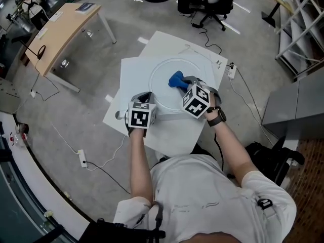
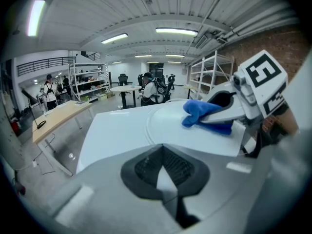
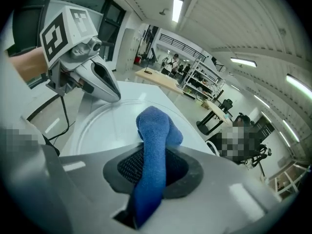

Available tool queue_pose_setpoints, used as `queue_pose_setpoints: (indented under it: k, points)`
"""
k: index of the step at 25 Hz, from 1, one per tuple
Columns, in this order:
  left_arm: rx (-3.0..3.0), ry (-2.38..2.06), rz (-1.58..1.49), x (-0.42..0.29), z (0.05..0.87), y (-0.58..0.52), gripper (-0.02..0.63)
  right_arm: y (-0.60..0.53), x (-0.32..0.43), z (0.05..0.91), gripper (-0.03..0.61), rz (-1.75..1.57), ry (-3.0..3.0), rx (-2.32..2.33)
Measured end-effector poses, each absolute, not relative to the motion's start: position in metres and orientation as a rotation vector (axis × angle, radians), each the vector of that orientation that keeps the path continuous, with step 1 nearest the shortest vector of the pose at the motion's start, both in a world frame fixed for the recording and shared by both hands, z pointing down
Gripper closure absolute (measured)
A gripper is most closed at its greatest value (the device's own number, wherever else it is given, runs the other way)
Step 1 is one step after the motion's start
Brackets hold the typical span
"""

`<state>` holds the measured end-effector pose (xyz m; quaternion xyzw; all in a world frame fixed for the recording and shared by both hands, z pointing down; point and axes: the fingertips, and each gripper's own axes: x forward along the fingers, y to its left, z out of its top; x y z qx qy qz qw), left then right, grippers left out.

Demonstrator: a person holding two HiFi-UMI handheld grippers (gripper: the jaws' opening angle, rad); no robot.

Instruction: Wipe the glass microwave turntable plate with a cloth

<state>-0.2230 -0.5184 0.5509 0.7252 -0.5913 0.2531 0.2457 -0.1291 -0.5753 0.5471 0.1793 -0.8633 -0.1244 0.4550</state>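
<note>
**A:** Where is the glass turntable plate [image 1: 163, 87]?

**B:** It lies flat on the white tabletop [image 1: 132, 77], towards the far side and straight ahead of both grippers. Lying flat, it offers its whole upper face to a wipe.

**A:** And the blue cloth [image 1: 176, 79]?

**B:** It is on the plate, near the middle. The right gripper [image 1: 186, 83] has its jaws clenched on it. In the right gripper view the cloth [image 3: 152, 130] runs up between the pads and bunches out in front. I judge that much is left sticking out so the soft wad meets the glass, not the hard jaw tips.

**A:** What about the left gripper [image 1: 144, 99]?

**B:** It is at the near left edge of the tabletop, outside the plate's rim and apart from the cloth. Its own view shows the pads [image 2: 144, 169] drawn together with only a thin pale wedge between them. I can name nothing held there.

**A:** Why is it placed there?

**B:** Probably to stay out of the wiping path while near enough to steady the plate. Glass on a smooth top may slide under a push.

**A:** And beyond the table?

**B:** There is a wooden desk [image 1: 61, 32] off to the left and an office chair [image 1: 210, 4] on the far side, both well apart.
</note>
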Motion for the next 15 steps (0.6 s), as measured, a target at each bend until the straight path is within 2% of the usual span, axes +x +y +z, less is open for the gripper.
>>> queue_pose_setpoints:
  k: [8, 15]
  points:
    - [2.002, -1.626, 0.705, -0.227, 0.558, -0.522, 0.612, -0.537, -0.142, 0.545, 0.502, -0.285, -2.141, 0.455]
    - [2.157, -1.569, 0.526, -0.217, 0.534, -0.515, 0.611, -0.502, -0.107, 0.482, 0.502, -0.105, -2.453, 0.913]
